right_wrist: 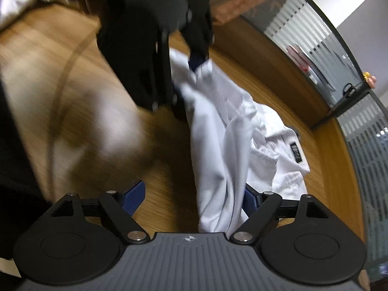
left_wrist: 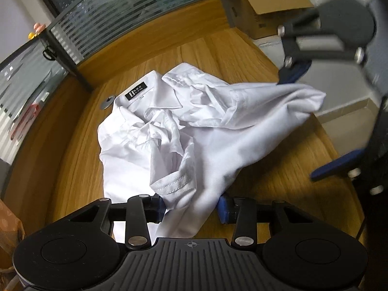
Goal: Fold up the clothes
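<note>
Left tool [left_wrist: 191, 209] is clamped on a bunched hem of the white shirt [left_wrist: 194, 131], which I read as pinning one end while the cloth gets spread. Shirt lies crumpled mid-table [left_wrist: 278, 160], collar label up. Right tool [right_wrist: 194, 197] stands released, fabric draped loosely between its pads, ready to regrip. Blur smears the left tool in my right view; the sleeves are buried in folds.

right tool [right_wrist: 194, 200] spread wide; white shirt [right_wrist: 225, 145] draped against one pad.
</note>
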A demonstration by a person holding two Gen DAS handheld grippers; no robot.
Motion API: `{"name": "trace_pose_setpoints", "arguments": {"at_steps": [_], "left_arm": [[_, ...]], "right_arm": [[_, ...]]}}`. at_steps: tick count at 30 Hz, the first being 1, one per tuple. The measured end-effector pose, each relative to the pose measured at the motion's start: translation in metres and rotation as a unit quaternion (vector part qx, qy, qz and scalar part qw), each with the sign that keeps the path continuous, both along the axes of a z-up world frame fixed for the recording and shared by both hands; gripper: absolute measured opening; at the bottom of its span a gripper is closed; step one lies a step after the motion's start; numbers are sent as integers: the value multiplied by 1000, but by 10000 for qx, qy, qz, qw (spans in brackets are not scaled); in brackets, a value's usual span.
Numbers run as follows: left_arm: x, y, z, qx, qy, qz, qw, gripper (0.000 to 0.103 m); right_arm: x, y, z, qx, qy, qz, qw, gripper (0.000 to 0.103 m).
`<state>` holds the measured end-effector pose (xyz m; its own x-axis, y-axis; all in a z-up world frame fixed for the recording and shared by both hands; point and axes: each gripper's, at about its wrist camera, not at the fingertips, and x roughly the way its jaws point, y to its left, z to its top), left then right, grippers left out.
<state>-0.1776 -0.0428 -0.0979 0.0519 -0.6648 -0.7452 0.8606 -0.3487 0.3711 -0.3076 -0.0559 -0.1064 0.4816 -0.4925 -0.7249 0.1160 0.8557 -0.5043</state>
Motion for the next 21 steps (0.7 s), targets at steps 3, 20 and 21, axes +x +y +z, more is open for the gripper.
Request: {"name": "trace_pose_setpoints", "arguments": {"at_steps": [3,20,21], "left_arm": [[-2,1,-1,-89,-58,48,9999,46],[-14,39,-15,-635,-966,-627,9913,31],[-13,35,-5,-566,-852,-661,9926,30]], "right_arm": [[4,-10,-9,-363,90,-184,9991,25],[-41,-122,61,1329,-284,-281,9903,20],[-43,-132,67,1530,-323,-288,9873,20]]}}
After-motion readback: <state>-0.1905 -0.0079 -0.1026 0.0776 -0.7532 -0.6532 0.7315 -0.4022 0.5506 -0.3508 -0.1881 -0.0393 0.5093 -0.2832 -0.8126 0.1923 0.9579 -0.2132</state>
